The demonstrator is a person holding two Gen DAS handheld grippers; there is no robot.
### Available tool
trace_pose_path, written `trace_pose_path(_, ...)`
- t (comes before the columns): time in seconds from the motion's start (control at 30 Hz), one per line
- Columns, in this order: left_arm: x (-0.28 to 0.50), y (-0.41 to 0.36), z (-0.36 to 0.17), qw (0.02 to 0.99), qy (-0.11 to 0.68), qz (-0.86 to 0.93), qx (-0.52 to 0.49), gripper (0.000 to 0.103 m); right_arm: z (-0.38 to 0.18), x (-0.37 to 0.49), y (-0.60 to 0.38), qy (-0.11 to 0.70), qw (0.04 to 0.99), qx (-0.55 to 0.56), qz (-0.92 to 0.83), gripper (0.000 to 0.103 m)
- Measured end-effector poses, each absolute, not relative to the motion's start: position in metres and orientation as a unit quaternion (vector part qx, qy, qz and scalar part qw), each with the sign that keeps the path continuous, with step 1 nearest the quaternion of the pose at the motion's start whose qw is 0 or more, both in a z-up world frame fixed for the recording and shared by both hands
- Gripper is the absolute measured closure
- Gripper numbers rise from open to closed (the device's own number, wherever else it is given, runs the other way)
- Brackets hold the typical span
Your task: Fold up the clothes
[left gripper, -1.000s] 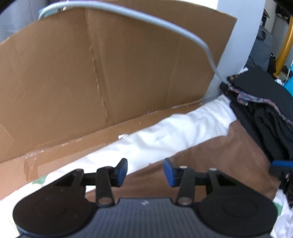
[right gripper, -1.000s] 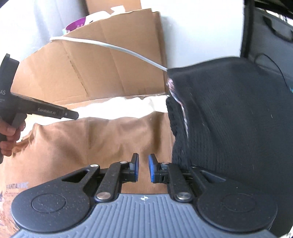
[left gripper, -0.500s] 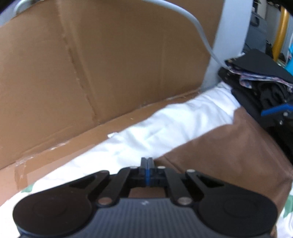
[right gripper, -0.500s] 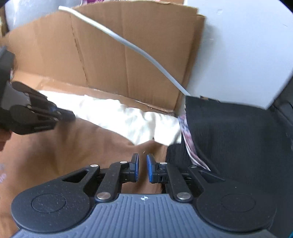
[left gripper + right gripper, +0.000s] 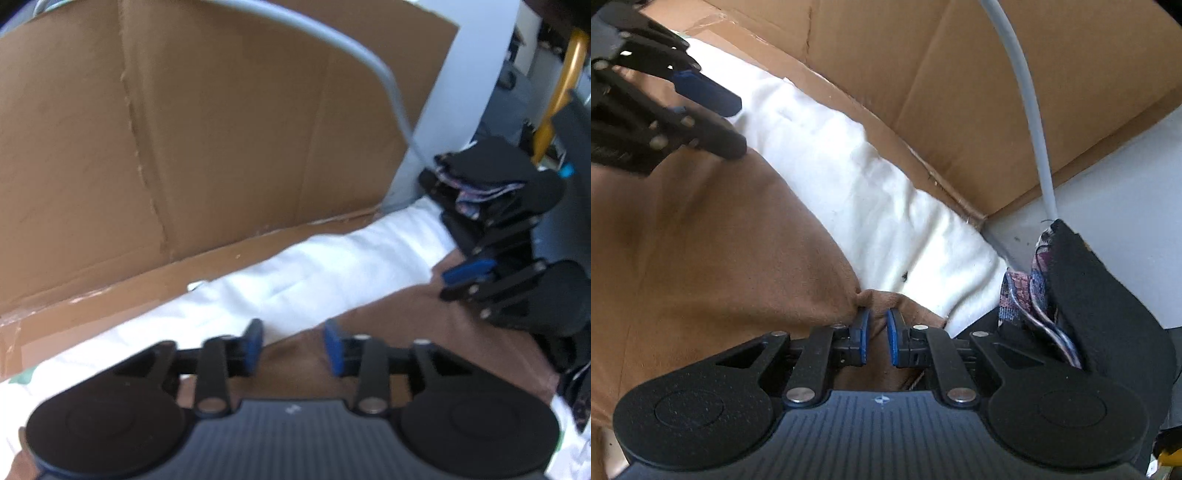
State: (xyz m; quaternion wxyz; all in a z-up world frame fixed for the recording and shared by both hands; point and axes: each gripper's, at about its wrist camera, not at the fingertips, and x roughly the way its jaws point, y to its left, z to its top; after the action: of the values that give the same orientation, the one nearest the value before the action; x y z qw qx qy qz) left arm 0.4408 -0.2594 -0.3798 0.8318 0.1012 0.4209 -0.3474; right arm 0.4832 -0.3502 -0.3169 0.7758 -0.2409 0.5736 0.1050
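Brown garment [image 5: 713, 251] spread flat on white bedding [image 5: 871, 206] for folding; right hand-held gripper [image 5: 877, 338] narrowly apart, straddling a pinched fold at garment's far corner beside the dark stack [image 5: 1108, 295]; left hand-held gripper [image 5: 293, 347] opening, empty, over garment's far edge.

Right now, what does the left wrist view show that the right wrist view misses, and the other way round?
Only the left wrist view: the yellow bar at far right and the left gripper from behind, its jaws opening over the brown garment's edge, nothing pinched. Only the right wrist view: the right gripper, jaws narrowly apart at a puckered corner of the garment. Both: the cardboard, grey cable, white bedding and dark folded pile.
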Motion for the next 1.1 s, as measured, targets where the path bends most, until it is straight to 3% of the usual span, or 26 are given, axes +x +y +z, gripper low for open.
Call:
trace_pose_path(0.13,0.44,-0.262,-0.378,0.83,0.414,-0.362,0.1,0.06,-0.316,0.487,-0.357,0.587,0.761,-0.257,0.095,0.09)
trace_pose_path(0.17,0.44,-0.264,-0.38,0.827,0.417,-0.362,0.106,0.061,-0.317,0.486,-0.358,0.584,0.76,-0.273,0.084,0.099)
trace_pose_path(0.2,0.44,-0.266,-0.384,0.824,0.423,-0.358,0.117,0.062,-0.317,0.485,-0.36,0.578,0.763,-0.282,0.071,0.1)
trace_pose_path(0.23,0.441,-0.27,-0.388,0.822,0.43,-0.349,0.133,0.074,-0.317,0.484,-0.363,0.571,0.765,-0.291,0.059,0.1)
trace_pose_path(0.27,0.44,-0.273,-0.393,0.822,0.433,-0.34,0.149,0.079,-0.318,0.483,-0.365,0.565,0.767,-0.299,0.046,0.1)
trace_pose_path(0.47,0.436,-0.28,-0.397,0.829,0.417,-0.329,0.174,0.092,-0.295,0.475,-0.381,0.536,0.814,-0.218,0.057,0.099)
trace_pose_path(0.67,0.438,-0.274,-0.383,0.84,0.409,-0.33,0.137,0.092,-0.26,0.468,-0.386,0.515,0.844,-0.138,0.064,0.091)
trace_pose_path(0.8,0.435,-0.269,-0.37,0.847,0.395,-0.335,0.124,0.092,-0.252,0.463,-0.38,0.508,0.85,-0.114,0.079,0.091)
trace_pose_path(1.1,0.417,-0.263,-0.373,0.835,0.415,-0.352,0.081,0.092,-0.29,0.456,-0.368,0.537,0.835,-0.068,0.094,0.091)
